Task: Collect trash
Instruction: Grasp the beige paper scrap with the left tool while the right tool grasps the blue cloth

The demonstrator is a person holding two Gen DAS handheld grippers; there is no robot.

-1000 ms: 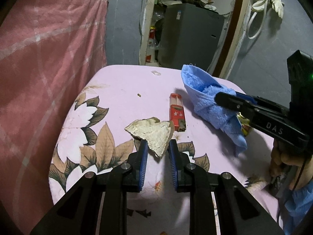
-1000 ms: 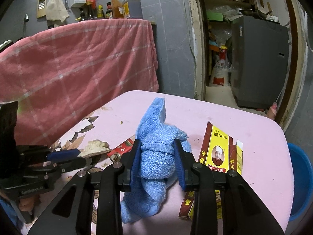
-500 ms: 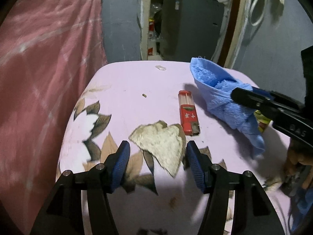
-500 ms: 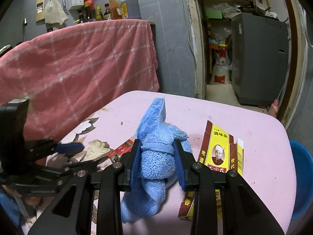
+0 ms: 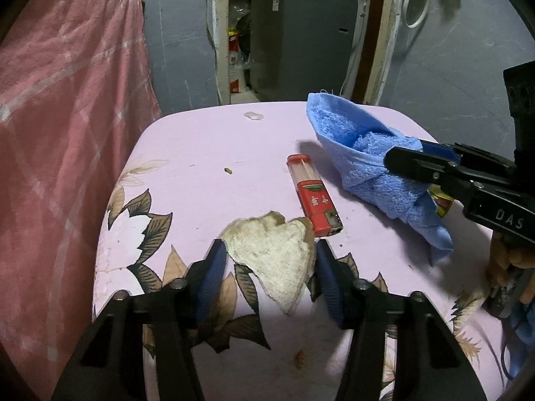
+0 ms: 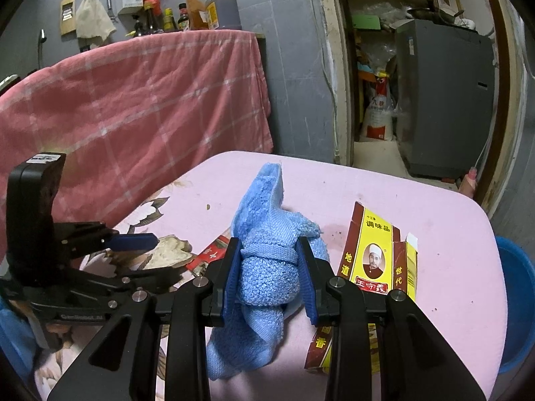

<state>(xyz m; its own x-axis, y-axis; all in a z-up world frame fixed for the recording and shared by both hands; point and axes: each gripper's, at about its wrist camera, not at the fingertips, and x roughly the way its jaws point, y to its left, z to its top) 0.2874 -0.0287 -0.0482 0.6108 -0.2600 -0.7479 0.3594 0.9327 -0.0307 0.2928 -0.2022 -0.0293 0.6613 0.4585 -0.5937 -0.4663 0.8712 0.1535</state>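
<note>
Left tool: the left tool stood wide open over the pink floral worktop, its blue pads flanking a torn, pale scrap of trash that lay flat between them, gripped by neither.
Right tool: the right tool was closed on a bunched blue towel, held just above the worktop.
Other trash: a red lighter lay touching the scrap's far edge; a flattened yellow-and-maroon carton lay just beside the towel; a small white fragment sat near the far edge.
Risk, thin scrap: the flat piece could slide or crumble rather than lift, since the pads had little height to bite.
Risk, neighbour: closing could nudge the lighter along.
Risk, towel: its hanging tail could drag the carton.
Writing, carton: "调味品" headed a portrait; the red band below appeared to read "王守义", though small.
Writing, tools: "DAS" showed on the right tool's side.
</note>
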